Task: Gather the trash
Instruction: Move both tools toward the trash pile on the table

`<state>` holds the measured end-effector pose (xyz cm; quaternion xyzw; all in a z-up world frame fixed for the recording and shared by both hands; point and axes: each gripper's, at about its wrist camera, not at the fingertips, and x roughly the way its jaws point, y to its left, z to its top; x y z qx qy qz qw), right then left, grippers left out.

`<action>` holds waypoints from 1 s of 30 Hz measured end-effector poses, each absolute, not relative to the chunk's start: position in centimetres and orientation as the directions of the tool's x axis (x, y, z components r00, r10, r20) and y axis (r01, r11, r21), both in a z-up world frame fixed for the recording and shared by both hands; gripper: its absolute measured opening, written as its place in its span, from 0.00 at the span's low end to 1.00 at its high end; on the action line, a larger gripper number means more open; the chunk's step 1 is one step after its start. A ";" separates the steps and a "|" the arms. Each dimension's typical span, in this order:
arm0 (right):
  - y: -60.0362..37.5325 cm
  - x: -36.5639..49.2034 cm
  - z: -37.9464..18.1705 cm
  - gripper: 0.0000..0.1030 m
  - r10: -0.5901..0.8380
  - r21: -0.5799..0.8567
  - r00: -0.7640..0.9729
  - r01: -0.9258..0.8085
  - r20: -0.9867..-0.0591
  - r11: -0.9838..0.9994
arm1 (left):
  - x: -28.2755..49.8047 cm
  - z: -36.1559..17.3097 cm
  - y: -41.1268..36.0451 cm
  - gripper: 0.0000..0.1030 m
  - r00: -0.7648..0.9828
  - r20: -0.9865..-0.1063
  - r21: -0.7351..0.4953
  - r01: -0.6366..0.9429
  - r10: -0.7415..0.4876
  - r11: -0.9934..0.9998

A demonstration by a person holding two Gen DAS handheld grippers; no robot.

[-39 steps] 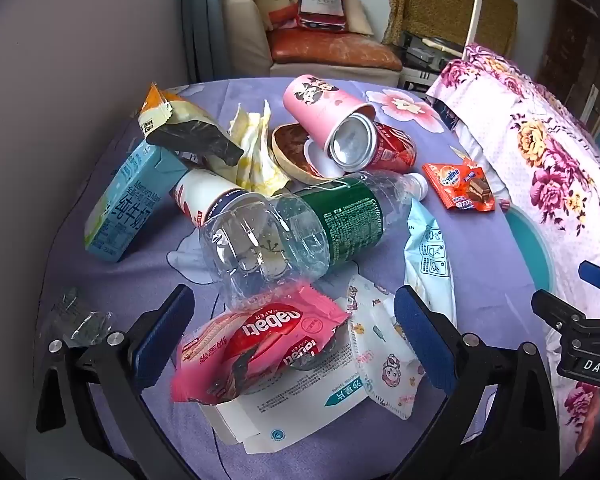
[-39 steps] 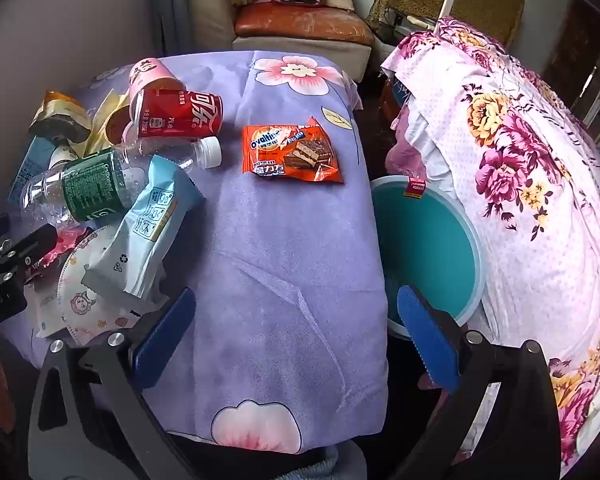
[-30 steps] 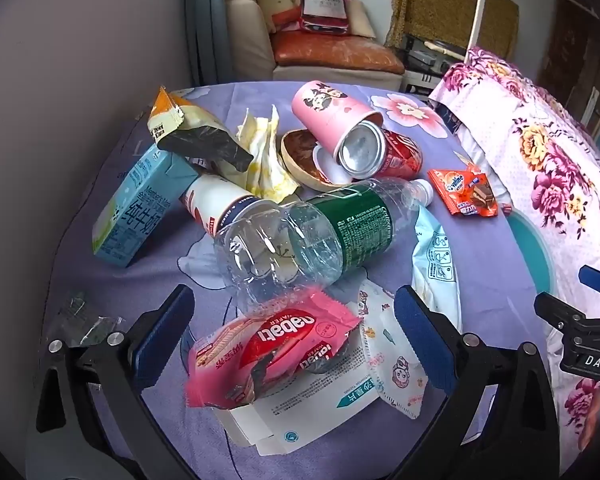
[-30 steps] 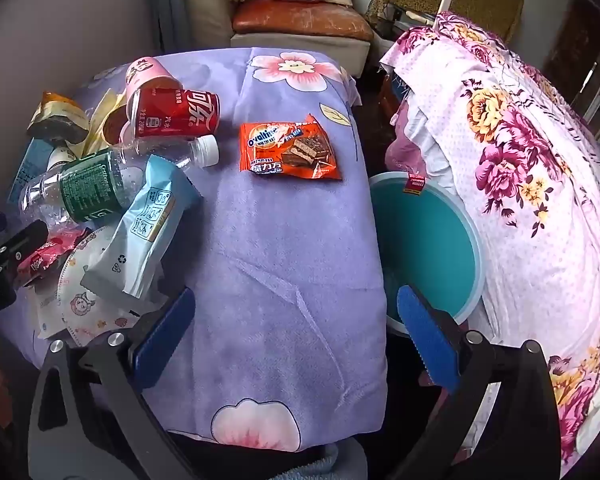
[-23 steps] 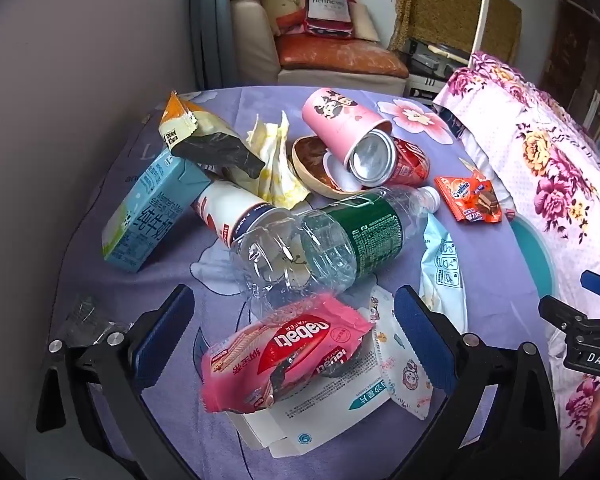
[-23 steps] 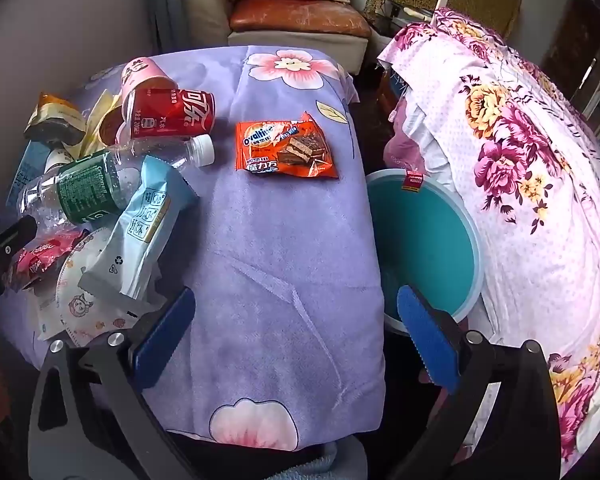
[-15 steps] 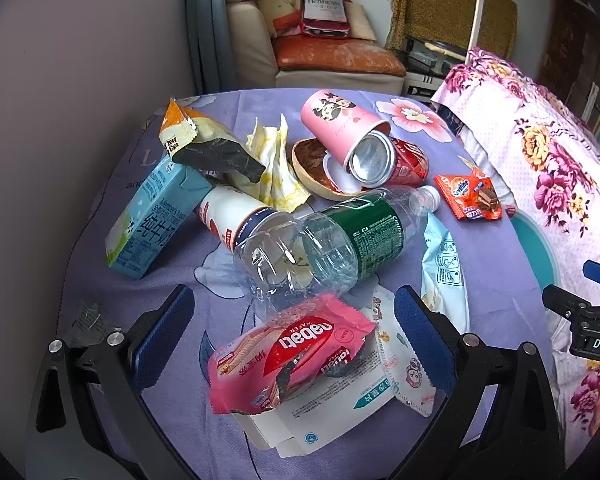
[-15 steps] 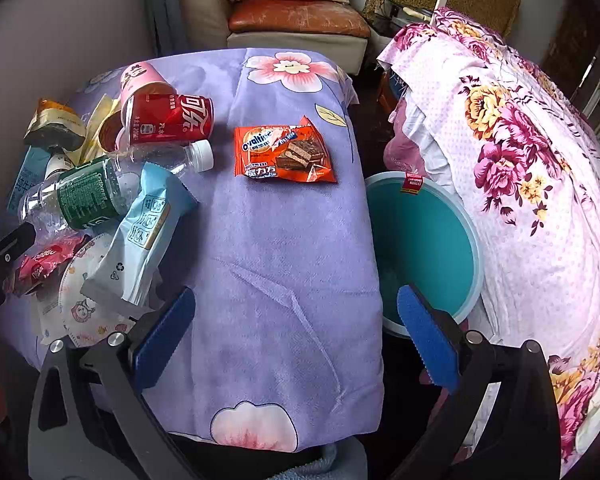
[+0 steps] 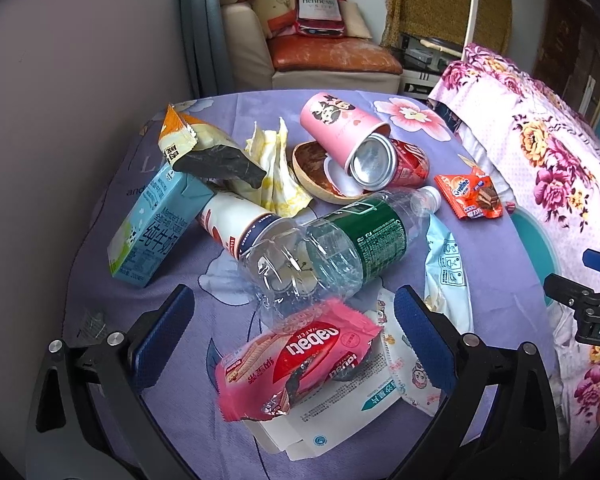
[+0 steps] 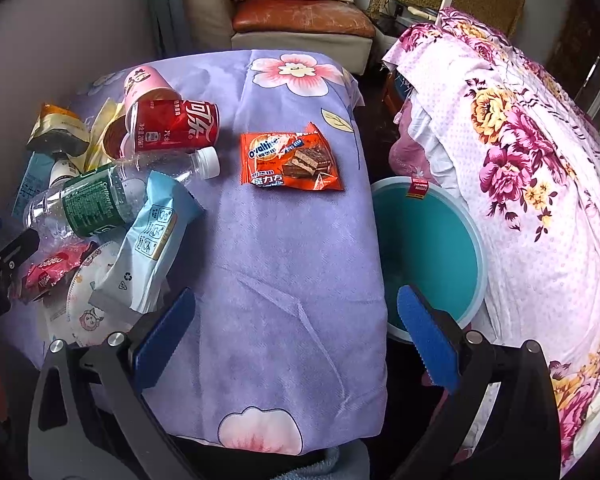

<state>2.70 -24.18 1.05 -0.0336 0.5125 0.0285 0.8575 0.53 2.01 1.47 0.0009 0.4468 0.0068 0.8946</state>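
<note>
Trash lies heaped on a purple flowered table point(image 10: 284, 264). In the left wrist view my left gripper point(image 9: 292, 332) is open above a pink wafer wrapper point(image 9: 300, 356), with a clear green-labelled bottle point(image 9: 340, 248), red can point(image 9: 396, 160), pink cup point(image 9: 340, 124) and blue milk carton point(image 9: 152, 224) beyond. My right gripper point(image 10: 296, 332) is open over the bare near part of the cloth. An orange Ovaltine wrapper point(image 10: 290, 160) lies ahead of it. A teal bin point(image 10: 432, 256) stands on the floor just right of the table.
A pale blue snack bag point(image 10: 156, 236) and a white mask packet point(image 9: 404, 356) lie near the table's front. A bed with a pink flowered cover point(image 10: 532, 184) runs along the right. An armchair point(image 10: 296, 20) stands behind the table. A grey wall point(image 9: 60, 100) borders the left.
Both grippers have drawn back and risen slightly, so the trash sits a little farther off. Nothing on the table has moved and both stay open.
</note>
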 end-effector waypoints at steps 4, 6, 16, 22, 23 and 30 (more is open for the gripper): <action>-24.1 2.9 1.0 0.94 0.016 -0.027 0.471 -0.085 -0.882 0.996 | 0.8 1.4 2.1 0.97 0.598 -0.801 0.016 -0.007 0.017 1.000; -24.1 3.0 1.0 0.94 0.017 -0.025 0.469 -0.085 -0.883 0.996 | 0.8 1.4 2.2 0.97 0.598 -0.801 0.019 -0.005 0.019 1.000; -24.1 3.1 0.6 0.94 0.022 -0.019 0.457 -0.086 -0.889 0.996 | 1.1 1.4 2.4 0.97 0.595 -0.804 0.029 0.010 0.017 1.000; -24.1 3.3 0.2 0.94 0.030 -0.008 0.442 -0.085 -0.897 0.996 | 1.5 1.4 2.6 0.97 0.594 -0.805 0.040 0.031 0.014 0.999; -24.1 3.4 0.2 0.94 0.030 -0.008 0.440 -0.085 -0.898 0.996 | 1.6 1.3 2.6 0.97 0.593 -0.805 0.040 0.037 0.011 0.999; -23.1 4.2 -0.3 0.94 0.080 0.027 0.408 -0.135 -0.910 0.990 | 2.1 1.6 3.9 0.97 0.609 -0.791 0.021 0.122 -0.058 0.992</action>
